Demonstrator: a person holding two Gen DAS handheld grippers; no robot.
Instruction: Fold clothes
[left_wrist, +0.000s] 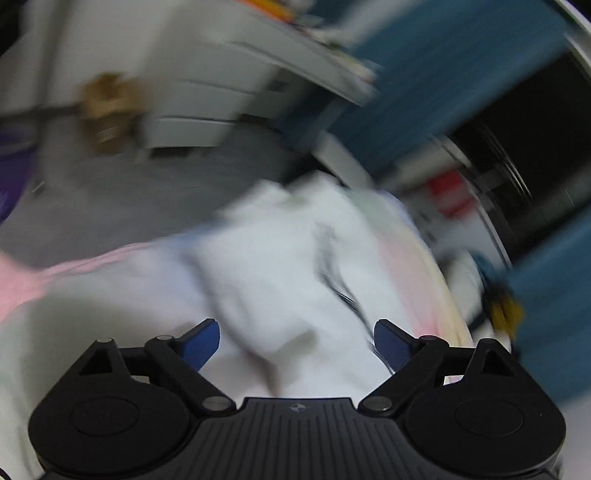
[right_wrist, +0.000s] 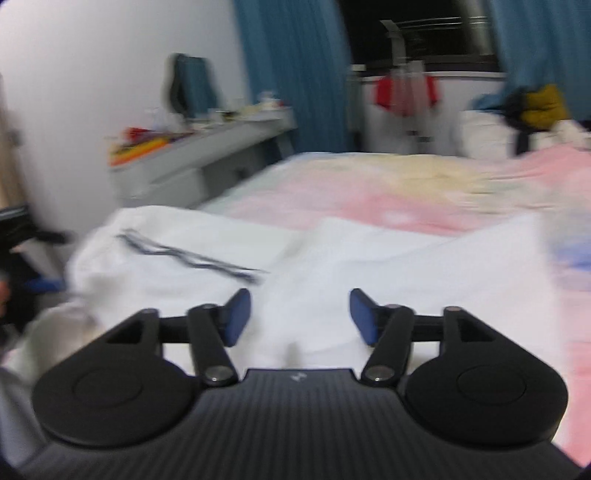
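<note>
The left gripper tilts down, rolled, jaws wide and empty over the white garment. The right gripper also angles down, parted, gripping nothing. The garment lies near them on the pink bed; curtains far.

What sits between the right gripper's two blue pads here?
In the right wrist view, only the white garment shows between the open right gripper pads, lying below them, unpinched.
</note>
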